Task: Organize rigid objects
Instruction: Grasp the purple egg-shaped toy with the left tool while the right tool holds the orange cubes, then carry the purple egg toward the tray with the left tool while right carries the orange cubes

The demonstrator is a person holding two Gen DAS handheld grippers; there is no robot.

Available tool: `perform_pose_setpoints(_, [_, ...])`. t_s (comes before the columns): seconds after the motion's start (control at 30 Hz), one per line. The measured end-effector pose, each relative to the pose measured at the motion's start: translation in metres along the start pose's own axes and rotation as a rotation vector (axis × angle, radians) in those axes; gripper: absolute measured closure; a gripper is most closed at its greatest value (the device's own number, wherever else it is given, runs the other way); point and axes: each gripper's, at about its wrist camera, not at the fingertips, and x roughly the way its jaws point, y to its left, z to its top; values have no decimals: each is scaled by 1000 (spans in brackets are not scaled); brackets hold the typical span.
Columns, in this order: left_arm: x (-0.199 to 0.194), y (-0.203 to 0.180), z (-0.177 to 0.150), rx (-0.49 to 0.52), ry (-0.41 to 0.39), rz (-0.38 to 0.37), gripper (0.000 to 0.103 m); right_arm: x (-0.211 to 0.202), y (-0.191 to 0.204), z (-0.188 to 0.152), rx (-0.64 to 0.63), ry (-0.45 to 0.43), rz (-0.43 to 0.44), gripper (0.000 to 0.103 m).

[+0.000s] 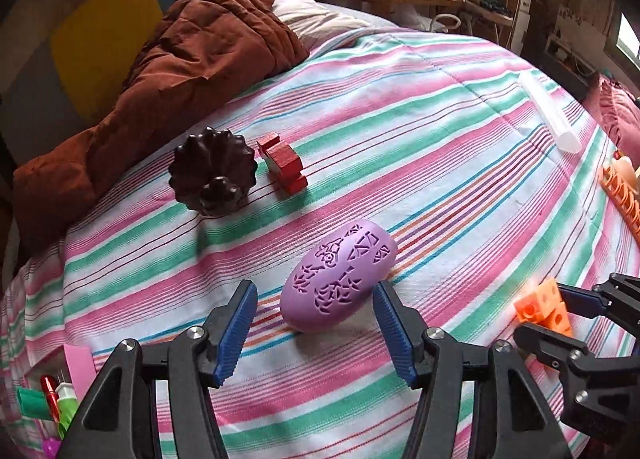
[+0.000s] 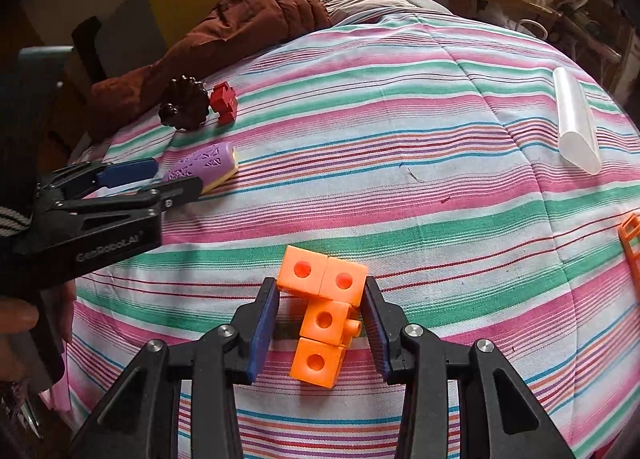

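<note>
Judging by how things lie, the step in hand is a two-handed pick-up from the striped pink-and-green bedspread. Nearest in its own view, the right gripper is clamped on the orange plastic block piece made of joined cubes, apparently lifted clear of the cloth; it needs only carrying to its place. The left gripper stands wide apart, the purple oval plastic case with cut-out pattern lying between its blue pads, seemingly untouched; next it should sink slightly and close across the case. Farther, at eleven o'clock, rest a dark brown fluted wooden piece and a red notched wooden block; at two o'clock, a translucent white tube.
</note>
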Motion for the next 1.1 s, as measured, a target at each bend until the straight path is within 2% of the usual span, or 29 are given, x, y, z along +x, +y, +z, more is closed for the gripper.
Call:
perform_pose_setpoints(0.1, [4,-4,-1,16,11,-24,42,0,-5,1,39,14,27,61])
perform_pose_setpoints(0.3, [7,3,4,-77,19,-53,42,1,-13,2,108,29,76,61])
perform_pose_setpoints(0.37, [10,0,5,-72,24,-43,42,2,-12,2,109,29,78,61])
perform_pose_setpoints(0.47, [13,-8,4,-36,25,-28,42,2,-8,2,84,27,57,61])
perform_pose_setpoints(0.53, [12,-11,2,-27,15,-25,47,2,-3,1,53,23,28,61])
perform_pose_setpoints(0.6, [12,-12,0,-31,12,-51,59,1,2,-1,18,18,-8,61])
perform_pose_setpoints(0.8, [16,-6,6,-97,37,-81,59,3,11,-5,-57,8,-76,61])
perform_pose_setpoints(0.93, [14,-12,5,-62,28,-59,59,4,15,-6,-88,3,-100,61])
perform_pose_setpoints(1.1, [10,-12,-1,-84,1,-59,59,5,15,-6,-87,4,-100,61])
